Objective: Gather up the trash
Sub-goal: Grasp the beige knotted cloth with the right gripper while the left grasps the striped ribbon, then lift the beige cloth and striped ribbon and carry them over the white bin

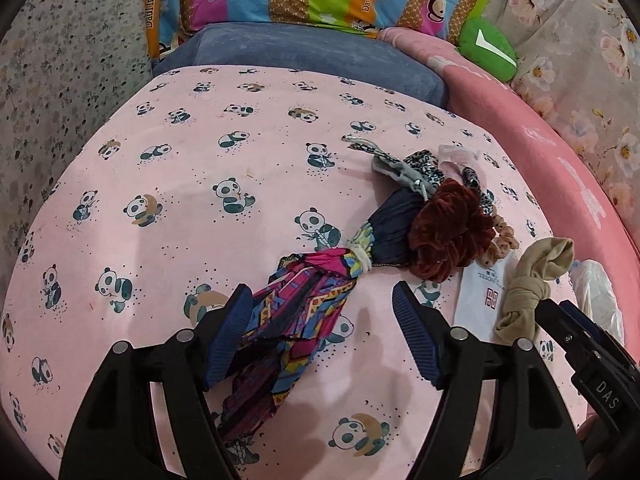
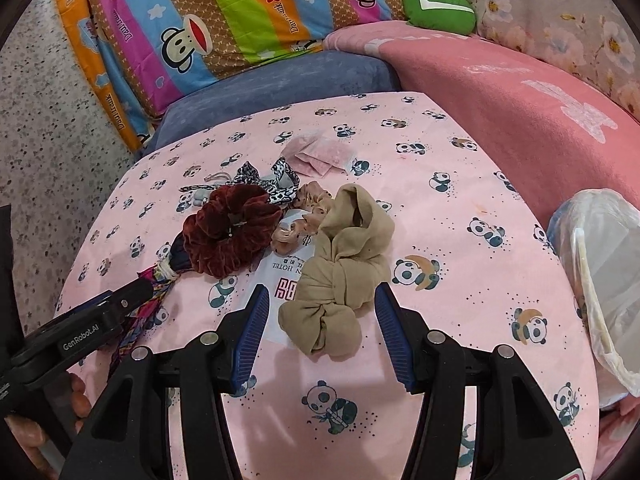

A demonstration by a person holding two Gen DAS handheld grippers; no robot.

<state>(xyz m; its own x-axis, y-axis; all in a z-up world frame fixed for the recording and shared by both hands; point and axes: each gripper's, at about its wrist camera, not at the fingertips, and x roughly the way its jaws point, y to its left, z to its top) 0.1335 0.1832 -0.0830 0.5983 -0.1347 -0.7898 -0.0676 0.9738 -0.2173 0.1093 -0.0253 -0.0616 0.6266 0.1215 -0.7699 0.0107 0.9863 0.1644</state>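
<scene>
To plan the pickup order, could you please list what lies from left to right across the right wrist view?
Patterned cloth bundle → dark red velvet scrunchie → knotted beige stocking → plastic bag at the right edge.

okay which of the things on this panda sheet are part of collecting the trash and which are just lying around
Likely job:
knotted beige stocking
patterned cloth bundle
white hotel packet
plastic bag

Lying about:
maroon scrunchie
striped cartoon pillow
green cushion
</scene>
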